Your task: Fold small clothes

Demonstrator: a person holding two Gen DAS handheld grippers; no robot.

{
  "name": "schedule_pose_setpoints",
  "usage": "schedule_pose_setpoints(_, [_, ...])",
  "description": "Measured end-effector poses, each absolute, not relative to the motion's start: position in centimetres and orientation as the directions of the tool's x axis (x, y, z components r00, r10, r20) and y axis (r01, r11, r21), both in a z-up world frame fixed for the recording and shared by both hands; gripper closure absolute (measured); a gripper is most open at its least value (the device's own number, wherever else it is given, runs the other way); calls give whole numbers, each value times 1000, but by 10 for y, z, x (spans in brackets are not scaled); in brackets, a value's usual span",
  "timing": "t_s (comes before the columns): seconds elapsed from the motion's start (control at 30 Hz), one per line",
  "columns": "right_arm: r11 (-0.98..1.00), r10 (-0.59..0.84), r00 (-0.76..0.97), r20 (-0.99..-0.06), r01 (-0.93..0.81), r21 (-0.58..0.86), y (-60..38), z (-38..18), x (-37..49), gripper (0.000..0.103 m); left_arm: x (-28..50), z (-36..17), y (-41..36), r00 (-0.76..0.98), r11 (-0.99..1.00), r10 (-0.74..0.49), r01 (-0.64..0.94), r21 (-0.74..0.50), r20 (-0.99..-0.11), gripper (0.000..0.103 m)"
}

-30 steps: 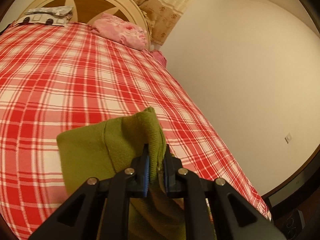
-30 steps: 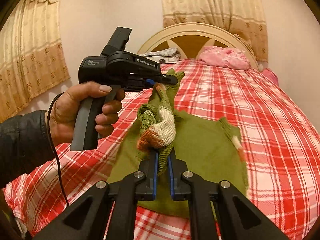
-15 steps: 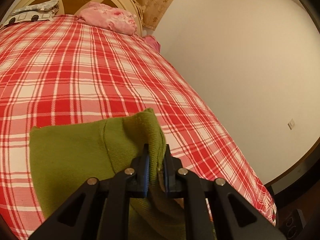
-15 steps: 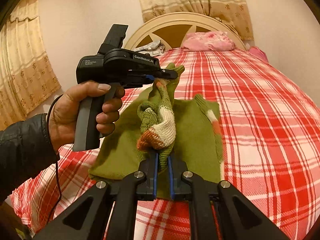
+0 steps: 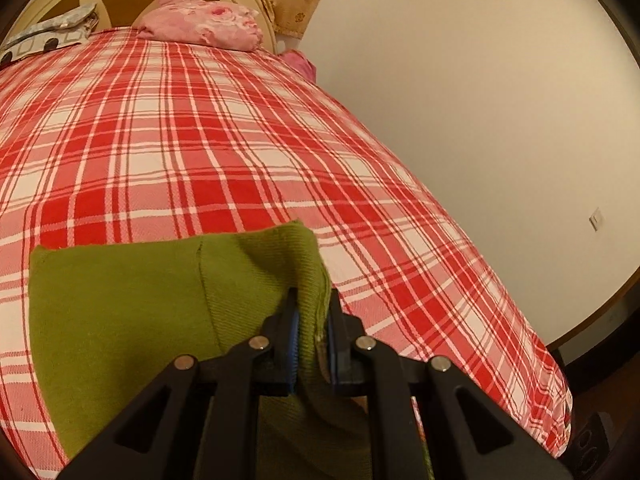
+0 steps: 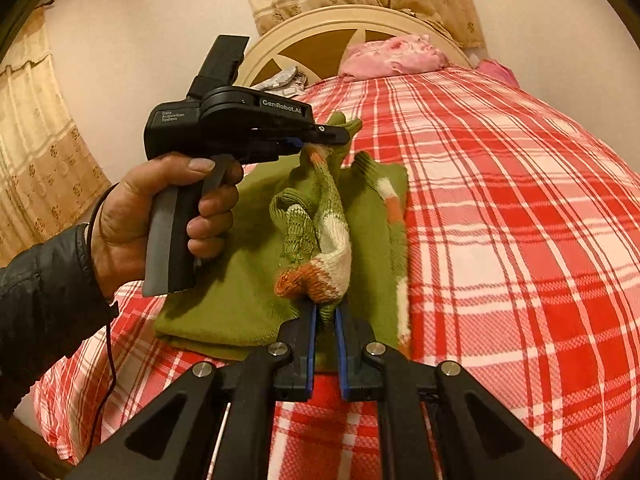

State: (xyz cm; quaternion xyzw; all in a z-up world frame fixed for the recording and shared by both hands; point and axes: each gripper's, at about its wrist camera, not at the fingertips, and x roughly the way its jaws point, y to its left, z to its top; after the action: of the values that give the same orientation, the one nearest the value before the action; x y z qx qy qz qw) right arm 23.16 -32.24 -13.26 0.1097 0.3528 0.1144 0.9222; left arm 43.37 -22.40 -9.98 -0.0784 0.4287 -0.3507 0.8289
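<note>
A bed (image 6: 520, 208) with a red checked cover fills both views. At left, a hand (image 6: 160, 216) holds the left gripper (image 6: 320, 140), clamped on the green sweater (image 6: 240, 280) lying on the cover. Centre, the right gripper (image 6: 325, 322) pinches its striped sleeve (image 6: 332, 248). The sweater's near edge is hidden behind the fingers (image 6: 308, 344).
</note>
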Motion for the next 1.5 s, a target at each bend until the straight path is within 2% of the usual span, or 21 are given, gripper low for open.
schedule_pose_setpoints(0.27, [947,282,710,-645,-100,304,-331,-142,225,97,428,-104,-241,394,761,-607,537,-363,-690,91])
schedule_pose_setpoints(0.43, [949,252,706,-662,-44,313,-343,-149,220,97,420,-100,-251,388,760,-597,553,-341,-702,85])
schedule_pose_setpoints(0.53, [938,250,708,-661,-8,347,-356,-146,217,96,403,-86,-245,414,747,-606,589,-308,-679,70])
schedule_pose_setpoints(0.6, [940,232,728,-645,3,341,-362,-138,214,84,390,-76,-234,463,752,-604,601,-271,-649,45])
schedule_pose_setpoints(0.67, [932,265,745,-613,-33,362,-365,-124,214,33,370,-70,-214,524,772,-584,595,-224,-620,37])
schedule_pose_setpoints(0.7, [929,274,751,-601,-46,367,-364,-119,216,28,361,-69,-204,548,783,-568,589,-199,-615,36])
schedule_pose_setpoints(0.77, [920,317,760,-567,-101,379,-358,-105,223,28,346,-72,-185,587,807,-528,571,-148,-614,36])
schedule_pose_setpoints(0.87, [921,343,746,-571,-149,359,-343,-91,250,28,323,-80,-155,628,833,-493,541,-117,-602,36])
schedule_pose_setpoints(0.9, [915,362,731,-578,-161,369,-338,-90,259,30,319,-84,-149,640,842,-479,528,-109,-601,35])
schedule_pose_setpoints(0.93, [907,384,709,-592,-168,387,-333,-92,271,39,312,-90,-141,644,849,-468,517,-107,-605,33])
schedule_pose_setpoints(0.97, [890,416,674,-610,-167,424,-329,-97,288,42,309,-94,-137,641,851,-465,514,-110,-610,30])
schedule_pose_setpoints(1.03, [878,431,635,-641,-132,459,-326,-110,313,47,305,-106,-132,632,859,-450,499,-113,-631,29])
schedule_pose_setpoints(1.1, [884,412,613,-674,-91,458,-326,-123,331,66,302,-115,-130,623,863,-446,490,-123,-642,29])
schedule_pose_setpoints(1.13, [879,416,595,-688,-67,473,-327,-132,339,84,302,-120,-129,616,865,-446,483,-135,-649,29])
schedule_pose_setpoints(1.33, [923,312,671,-673,-46,382,-328,-117,308,89,302,-129,-124,578,842,-505,495,-216,-641,26])
schedule_pose_setpoints(1.4, [943,249,680,-690,-7,334,-335,-120,310,89,299,-134,-128,571,839,-503,502,-209,-648,26])
schedule_pose_setpoints(1.5, [939,238,614,-753,52,339,-347,-146,326,89,299,-140,-134,561,844,-480,505,-181,-674,26])
